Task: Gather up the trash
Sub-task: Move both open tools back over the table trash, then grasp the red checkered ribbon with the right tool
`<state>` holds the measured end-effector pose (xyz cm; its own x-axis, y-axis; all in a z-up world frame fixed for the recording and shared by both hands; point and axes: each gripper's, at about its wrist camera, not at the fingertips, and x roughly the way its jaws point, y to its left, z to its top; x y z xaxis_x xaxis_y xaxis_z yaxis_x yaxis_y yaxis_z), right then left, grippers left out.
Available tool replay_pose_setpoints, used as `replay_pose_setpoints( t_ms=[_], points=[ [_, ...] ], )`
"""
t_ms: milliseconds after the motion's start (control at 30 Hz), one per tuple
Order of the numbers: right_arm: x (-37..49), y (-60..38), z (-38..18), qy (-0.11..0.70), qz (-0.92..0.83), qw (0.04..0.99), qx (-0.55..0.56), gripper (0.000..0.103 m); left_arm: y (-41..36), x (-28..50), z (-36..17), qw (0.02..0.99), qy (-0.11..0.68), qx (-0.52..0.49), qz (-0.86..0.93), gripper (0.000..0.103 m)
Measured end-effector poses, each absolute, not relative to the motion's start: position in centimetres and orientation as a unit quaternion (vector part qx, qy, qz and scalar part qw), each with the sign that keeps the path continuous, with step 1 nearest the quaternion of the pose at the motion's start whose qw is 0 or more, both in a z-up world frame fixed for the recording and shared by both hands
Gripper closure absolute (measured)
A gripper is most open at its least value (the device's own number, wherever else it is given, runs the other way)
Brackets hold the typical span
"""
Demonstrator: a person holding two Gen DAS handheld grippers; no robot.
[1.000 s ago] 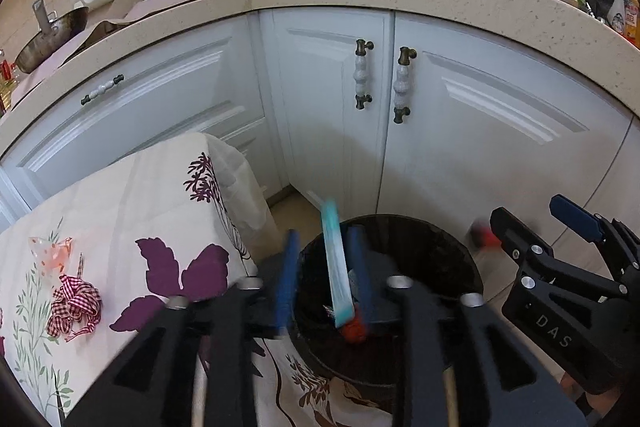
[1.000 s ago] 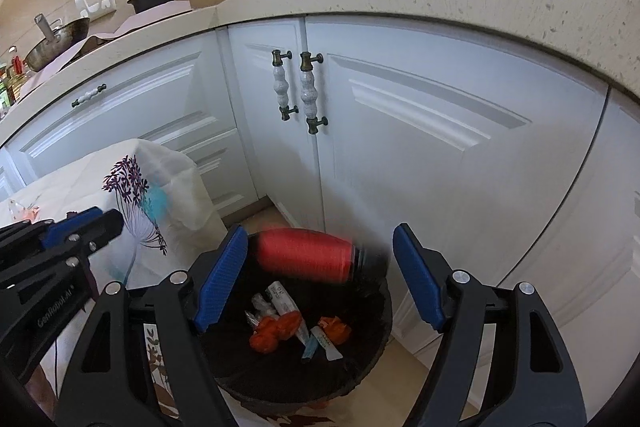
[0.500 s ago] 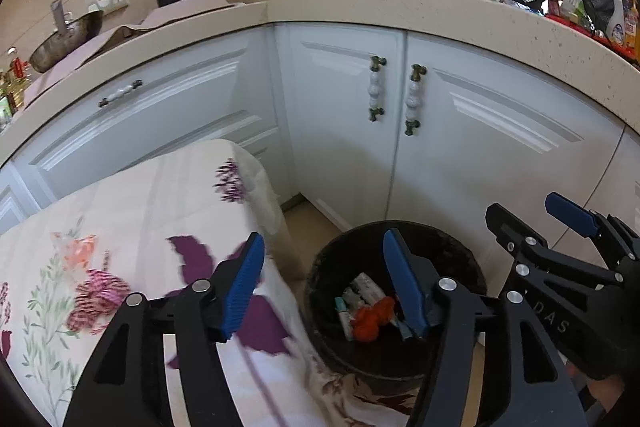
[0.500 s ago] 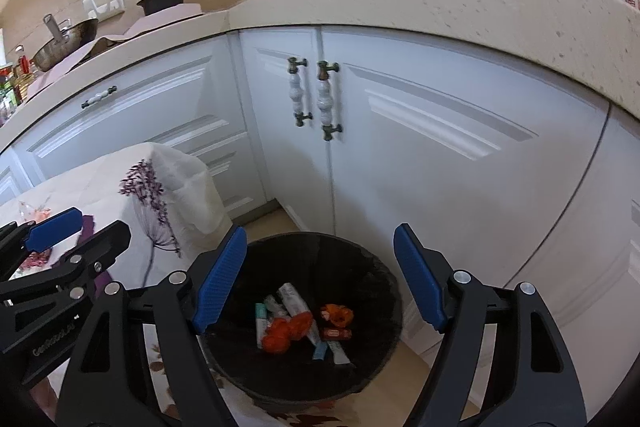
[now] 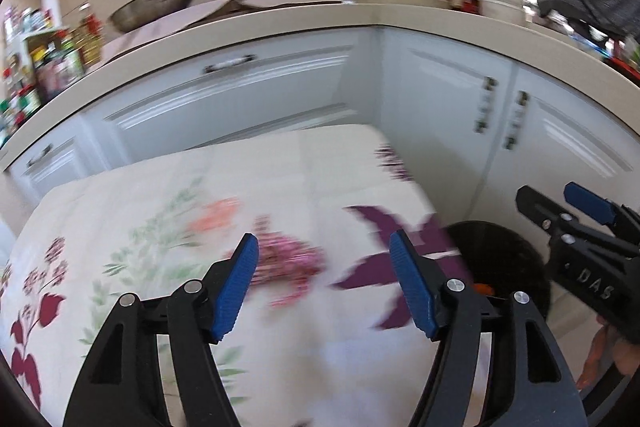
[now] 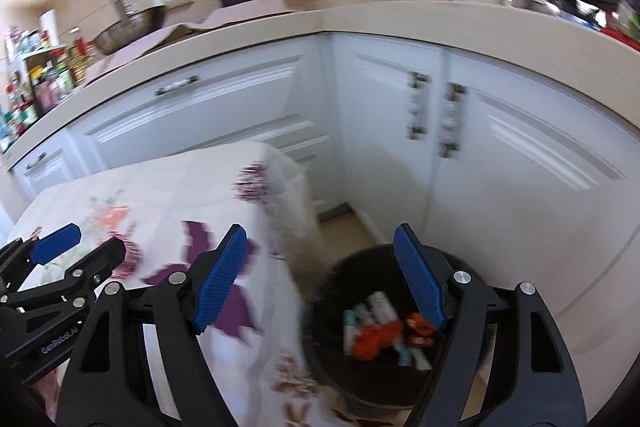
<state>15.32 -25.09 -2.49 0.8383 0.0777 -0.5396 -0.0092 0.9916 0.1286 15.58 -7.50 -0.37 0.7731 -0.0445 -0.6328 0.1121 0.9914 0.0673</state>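
Observation:
My left gripper (image 5: pixel 324 283) hangs over the flowered tablecloth (image 5: pixel 160 211), its jaws opening with nothing between them. Just beyond its fingertips lies a blurred red-and-white checked ribbon (image 5: pixel 288 263). At the table's right end, on the floor, the black trash bin (image 5: pixel 504 255) shows. My right gripper (image 6: pixel 320 279) stands open and empty over the table edge and the bin (image 6: pixel 352 263). Inside the bin are tubes and orange scraps (image 6: pixel 376 339). Each gripper also shows in the other's view: the right gripper (image 5: pixel 576 211), the left gripper (image 6: pixel 76 243).
White cabinet doors (image 6: pixel 520 187) under a beige counter (image 5: pixel 360 19) stand close behind the table and bin. Pots, bottles and a spice rack (image 5: pixel 44 67) crowd the counter. A person's fingers (image 5: pixel 600 355) hold the right gripper's handle.
The left jaws let a teal tube go into the bin and widened. The red bottle between the right jaws is gone. Both views swung left, from the bin toward the table.

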Motion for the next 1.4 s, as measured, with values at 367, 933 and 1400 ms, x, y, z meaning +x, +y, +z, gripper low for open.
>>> replay_pose_setpoints(
  t_ms=[367,933,1400],
  points=[
    [17.3,-14.8,-2.5,0.309,0.117,0.944,0.023,0.029,2.6,15.2,-1.2,0.939,0.339,0.022,0.049,0.036],
    [19.6,-9.2,-5.0,0.377,0.141,0.915,-0.014,0.029,9.4,14.6,-2.3,0.932,0.350,-0.022,0.091,0.035],
    [19.2,-9.8,-5.3,0.391,0.169,0.905,-0.001,0.090,7.9,15.6,-2.5,0.933,0.353,-0.020,0.072,0.035]
  ],
)
